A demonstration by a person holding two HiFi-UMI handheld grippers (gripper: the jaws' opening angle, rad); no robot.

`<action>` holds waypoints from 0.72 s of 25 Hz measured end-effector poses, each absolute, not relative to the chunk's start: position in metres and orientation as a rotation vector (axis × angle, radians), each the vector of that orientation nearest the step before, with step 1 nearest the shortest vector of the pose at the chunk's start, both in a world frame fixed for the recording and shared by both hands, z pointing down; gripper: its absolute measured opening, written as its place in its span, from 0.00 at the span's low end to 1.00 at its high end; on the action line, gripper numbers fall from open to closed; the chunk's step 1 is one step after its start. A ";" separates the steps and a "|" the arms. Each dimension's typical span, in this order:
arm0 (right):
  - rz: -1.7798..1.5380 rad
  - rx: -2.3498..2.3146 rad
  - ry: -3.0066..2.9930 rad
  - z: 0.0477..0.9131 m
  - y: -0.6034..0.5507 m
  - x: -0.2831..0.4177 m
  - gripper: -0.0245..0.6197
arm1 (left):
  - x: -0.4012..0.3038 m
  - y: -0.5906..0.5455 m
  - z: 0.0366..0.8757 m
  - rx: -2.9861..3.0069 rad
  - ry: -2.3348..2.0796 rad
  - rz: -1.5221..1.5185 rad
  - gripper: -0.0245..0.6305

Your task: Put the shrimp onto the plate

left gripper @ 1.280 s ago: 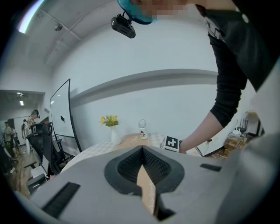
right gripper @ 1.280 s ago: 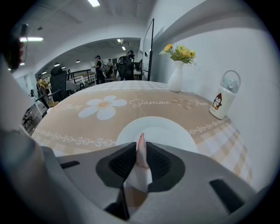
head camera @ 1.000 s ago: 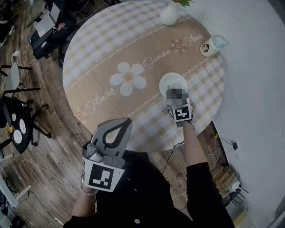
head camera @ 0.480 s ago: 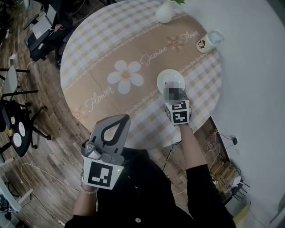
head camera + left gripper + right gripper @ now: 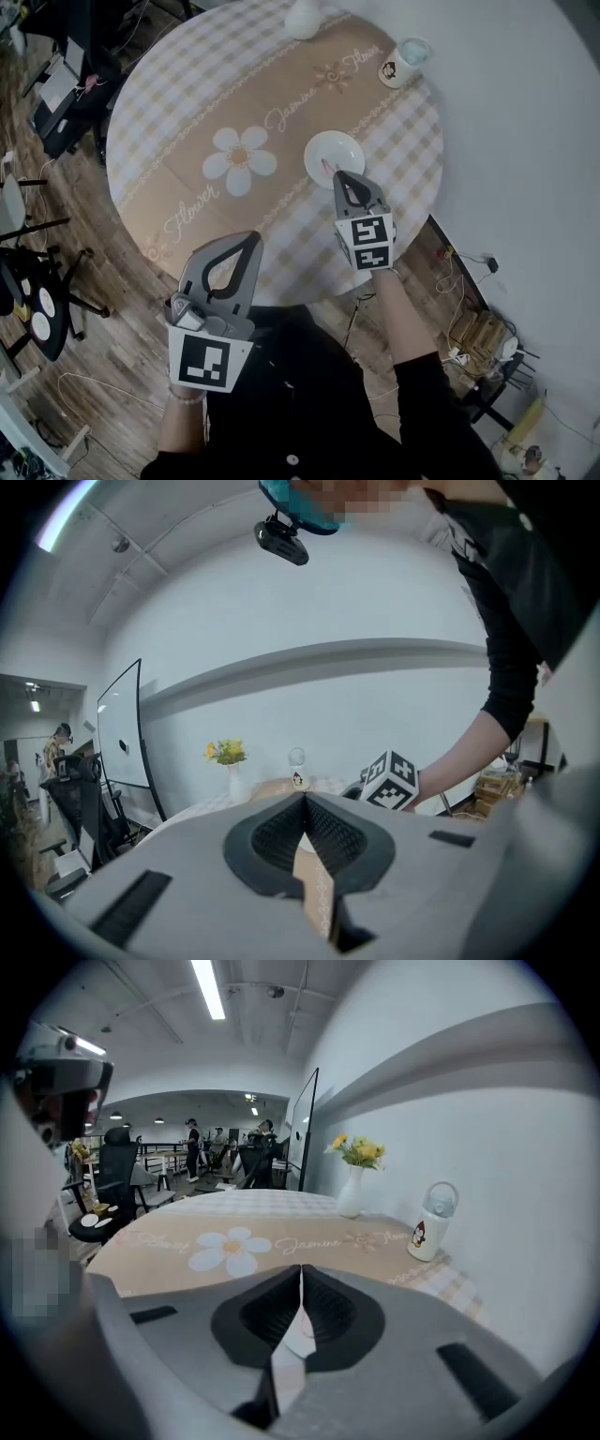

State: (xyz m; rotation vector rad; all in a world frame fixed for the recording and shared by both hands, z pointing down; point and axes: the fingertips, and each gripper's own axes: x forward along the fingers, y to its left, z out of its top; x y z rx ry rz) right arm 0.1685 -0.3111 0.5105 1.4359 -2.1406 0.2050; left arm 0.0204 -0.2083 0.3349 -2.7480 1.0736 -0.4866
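Shrimp [image 5: 325,168] seems parked on the plate [image 5: 345,144], by its near rim. Left gripper [image 5: 251,239] and right gripper [image 5: 343,175] are both pinched together, empty. Right one's close, so a sloppy swing could clip that rim.

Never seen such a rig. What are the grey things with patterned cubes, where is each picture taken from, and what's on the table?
No robot: a person holds a grey tool with tongs in each hand; the cubes are part of them. One camera sits on the person's head, looking down; two more ride on the tools, looking along the tongs. The round table carries a white plate, a vase and a bottle. A small pink piece, probably the shrimp, lies on the plate. The right tongs are shut at the plate's near rim, the left tongs shut off the table; both empty.
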 end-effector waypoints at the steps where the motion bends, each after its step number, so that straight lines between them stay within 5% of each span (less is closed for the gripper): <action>1: 0.194 1.454 -2.151 0.502 -0.309 0.170 0.05 | 0.023 -0.208 0.333 -2.749 1.063 -0.479 0.04; 18: -0.076 1.692 -2.248 0.364 -0.243 0.187 0.05 | 0.060 -0.199 0.305 -2.748 0.891 -0.400 0.04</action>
